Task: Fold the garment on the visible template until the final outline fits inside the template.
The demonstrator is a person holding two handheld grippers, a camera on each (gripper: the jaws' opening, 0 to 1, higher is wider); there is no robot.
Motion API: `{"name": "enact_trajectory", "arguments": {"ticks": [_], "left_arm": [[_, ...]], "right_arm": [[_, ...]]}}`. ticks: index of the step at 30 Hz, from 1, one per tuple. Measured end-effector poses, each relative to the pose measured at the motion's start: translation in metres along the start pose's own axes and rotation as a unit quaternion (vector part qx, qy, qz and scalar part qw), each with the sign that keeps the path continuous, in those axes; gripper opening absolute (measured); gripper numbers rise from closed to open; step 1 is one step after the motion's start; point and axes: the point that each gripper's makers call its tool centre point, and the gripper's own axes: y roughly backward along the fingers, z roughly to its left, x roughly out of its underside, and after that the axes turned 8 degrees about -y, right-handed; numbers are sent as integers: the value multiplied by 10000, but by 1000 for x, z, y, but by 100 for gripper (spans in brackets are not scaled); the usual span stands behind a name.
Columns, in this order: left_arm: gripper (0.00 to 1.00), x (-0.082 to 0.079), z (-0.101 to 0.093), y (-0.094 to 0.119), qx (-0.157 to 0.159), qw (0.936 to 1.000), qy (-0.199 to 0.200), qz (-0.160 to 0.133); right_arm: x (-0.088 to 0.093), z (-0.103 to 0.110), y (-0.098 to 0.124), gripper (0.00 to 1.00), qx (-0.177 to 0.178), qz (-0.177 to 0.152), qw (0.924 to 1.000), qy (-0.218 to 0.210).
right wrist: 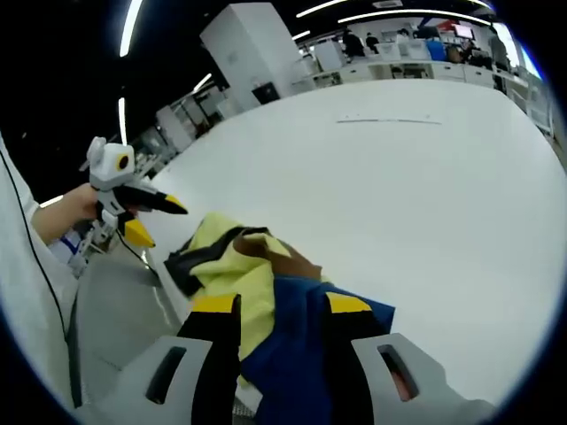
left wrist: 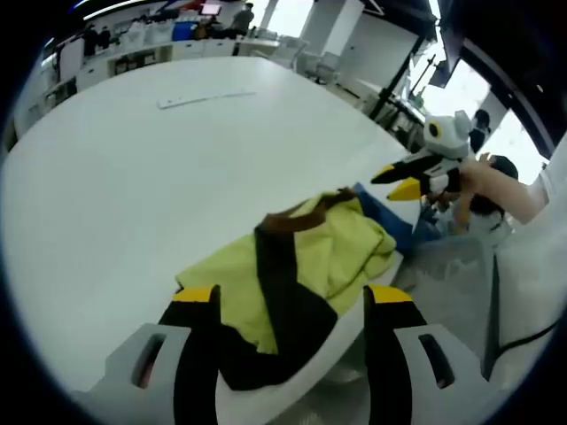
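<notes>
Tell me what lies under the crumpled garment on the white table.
The garment, yellow, black, brown and blue, lies bunched at the edge of the white table. Bare tabletop shows around it. Anything beneath the heap, including any template, is covered by the cloth.

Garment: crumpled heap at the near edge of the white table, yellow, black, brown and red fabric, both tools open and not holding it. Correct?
One slip: there is no red fabric. The garment is yellow, black, brown and blue, and the right gripper view shows the blue part nearest its tool. The rest holds: it lies crumpled at the near edge of the white table, with the left tool open too.
</notes>
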Motion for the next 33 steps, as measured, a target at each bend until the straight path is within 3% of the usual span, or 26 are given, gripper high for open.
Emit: {"name": "enact_trajectory", "arguments": {"ticks": [18, 33], "left_arm": [[60, -1, 3, -11, 78, 9999, -40, 92], [60, -1, 8, -17, 93, 9998, -51, 161]], "right_arm": [[0, -11, -12, 30, -3, 82, 9997, -238], [2, -11, -19, 26, -397, 54, 9957, -830]]}}
